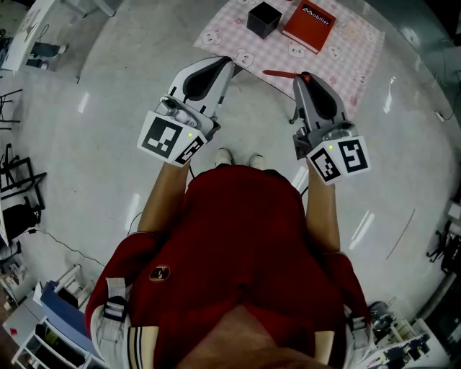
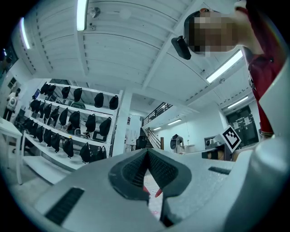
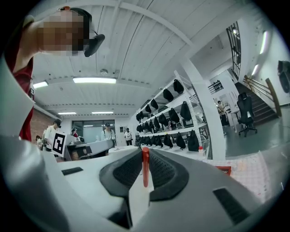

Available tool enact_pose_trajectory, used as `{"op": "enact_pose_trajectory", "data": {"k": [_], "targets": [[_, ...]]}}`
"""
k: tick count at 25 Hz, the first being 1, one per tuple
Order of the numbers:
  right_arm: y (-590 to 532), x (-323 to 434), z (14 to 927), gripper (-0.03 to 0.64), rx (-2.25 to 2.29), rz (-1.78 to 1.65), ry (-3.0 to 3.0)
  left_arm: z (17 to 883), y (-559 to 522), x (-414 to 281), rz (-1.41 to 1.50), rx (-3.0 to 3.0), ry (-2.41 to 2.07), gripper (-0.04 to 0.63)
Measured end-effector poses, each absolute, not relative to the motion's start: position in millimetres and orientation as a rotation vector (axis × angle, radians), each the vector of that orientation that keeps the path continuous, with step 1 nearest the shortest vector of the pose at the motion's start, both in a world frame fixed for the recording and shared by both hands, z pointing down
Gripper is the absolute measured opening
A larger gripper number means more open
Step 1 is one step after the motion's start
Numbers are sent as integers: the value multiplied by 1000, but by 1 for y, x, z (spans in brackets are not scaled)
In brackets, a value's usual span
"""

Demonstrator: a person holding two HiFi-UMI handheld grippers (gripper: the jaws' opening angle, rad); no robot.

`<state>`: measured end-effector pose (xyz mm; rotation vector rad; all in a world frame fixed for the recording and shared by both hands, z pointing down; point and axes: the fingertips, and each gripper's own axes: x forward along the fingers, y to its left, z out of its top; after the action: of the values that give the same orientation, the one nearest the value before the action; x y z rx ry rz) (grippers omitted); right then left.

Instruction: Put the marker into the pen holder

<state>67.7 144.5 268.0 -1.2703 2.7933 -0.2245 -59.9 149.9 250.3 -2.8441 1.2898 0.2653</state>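
In the head view my right gripper point(image 1: 305, 78) is shut on a red marker point(image 1: 280, 73), which sticks out to the left over the near edge of a pink checked cloth point(image 1: 356, 72). The right gripper view shows the marker point(image 3: 145, 166) upright, pinched between the dark pads point(image 3: 164, 168). The pen holder, a black open cube point(image 1: 263, 19), stands on the cloth farther back, apart from both grippers. My left gripper point(image 1: 228, 62) hangs at the cloth's near left corner. Its jaws meet at the tips point(image 2: 147, 153) with nothing held.
A red book point(image 1: 308, 25) lies on the cloth right of the pen holder, and it shows again as the red book point(image 3: 223, 170) in the right gripper view. Pale floor surrounds the cloth. Shelves of black bags point(image 2: 68, 122) and people stand in the background.
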Motion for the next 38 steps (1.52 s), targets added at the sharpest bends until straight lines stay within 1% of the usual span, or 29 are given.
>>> {"op": "enact_pose_trajectory", "data": {"k": [14, 22, 30, 38], "targets": [[131, 24, 272, 43, -1379, -211, 2762, 257, 135, -117, 310, -2878, 1239, 8], [127, 13, 282, 43, -1428, -233, 2775, 268, 129, -137, 341, -2900, 1249, 7], [98, 22, 287, 43, -1432, -225, 2771, 271, 102, -135, 335, -2888, 1261, 8], [40, 42, 293, 43, -1418, -217, 2761, 275, 54, -121, 264, -2867, 1294, 8]]}}
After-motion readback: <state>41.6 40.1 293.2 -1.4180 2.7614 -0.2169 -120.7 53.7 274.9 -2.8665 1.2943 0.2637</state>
